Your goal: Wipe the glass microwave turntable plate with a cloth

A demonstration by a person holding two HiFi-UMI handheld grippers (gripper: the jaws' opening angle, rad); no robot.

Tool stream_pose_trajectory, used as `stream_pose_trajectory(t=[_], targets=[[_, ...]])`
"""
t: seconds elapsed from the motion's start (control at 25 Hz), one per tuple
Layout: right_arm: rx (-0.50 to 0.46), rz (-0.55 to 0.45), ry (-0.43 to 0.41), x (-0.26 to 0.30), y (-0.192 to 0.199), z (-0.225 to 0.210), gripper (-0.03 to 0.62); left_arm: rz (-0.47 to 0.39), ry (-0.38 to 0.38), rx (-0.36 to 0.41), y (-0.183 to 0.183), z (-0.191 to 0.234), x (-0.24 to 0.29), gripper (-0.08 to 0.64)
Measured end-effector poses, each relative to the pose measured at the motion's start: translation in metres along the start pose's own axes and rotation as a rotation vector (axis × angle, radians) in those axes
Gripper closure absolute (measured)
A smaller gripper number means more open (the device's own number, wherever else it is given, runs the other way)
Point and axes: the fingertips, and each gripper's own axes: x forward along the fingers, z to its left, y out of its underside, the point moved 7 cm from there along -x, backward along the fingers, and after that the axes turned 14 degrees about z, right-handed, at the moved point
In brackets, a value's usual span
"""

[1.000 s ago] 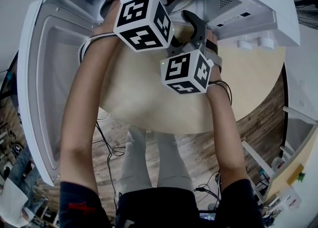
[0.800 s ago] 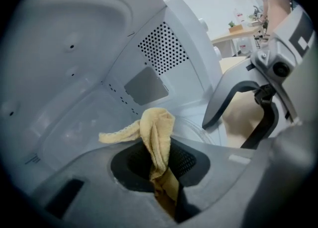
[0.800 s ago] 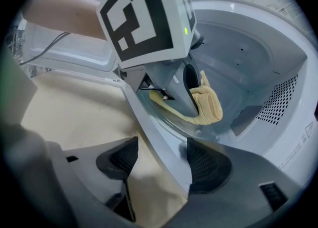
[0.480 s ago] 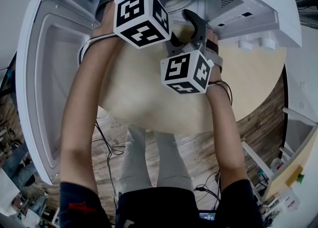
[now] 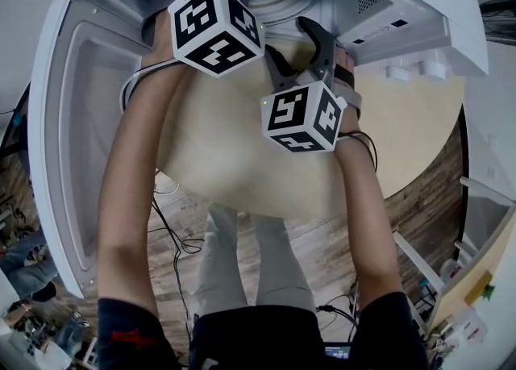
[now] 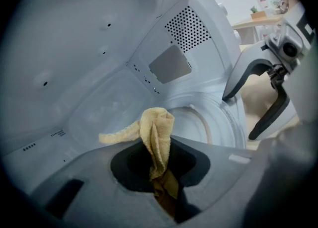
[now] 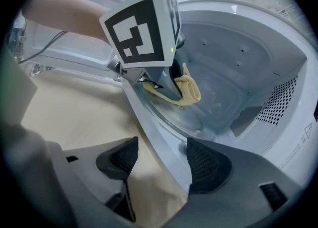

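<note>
Your left gripper pinches the yellow cloth in its fingers above the glass plate; your right gripper keeps fingers wide, empty.

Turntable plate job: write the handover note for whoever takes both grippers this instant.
Left gripper: shut on the yellow cloth, inside the microwave.
Right gripper: open, jaws astride the microwave's front sill.
Glass plate: seated on the cavity floor, cloth over it; contact unclear.
Done: cloth gripped and at the plate.
Left: wipe across the plate; how much is clean cannot be told.
</note>
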Motion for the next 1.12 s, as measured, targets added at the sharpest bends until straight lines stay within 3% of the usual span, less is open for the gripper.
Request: stream_pose_trajectory(t=[0.4, 1.12], targets=[[-0.001, -0.002, -0.001, -0.0002, -0.0003, 0.0001, 0.319, 0.029, -0.049, -0.039, 0.0076, 0.0034, -0.0002, 0.503], [0.006, -0.001, 0.001, 0.0001, -0.0002, 0.0001, 0.319, 0.009, 0.034, -0.052, 0.0021, 0.004, 0.0039, 0.503]])
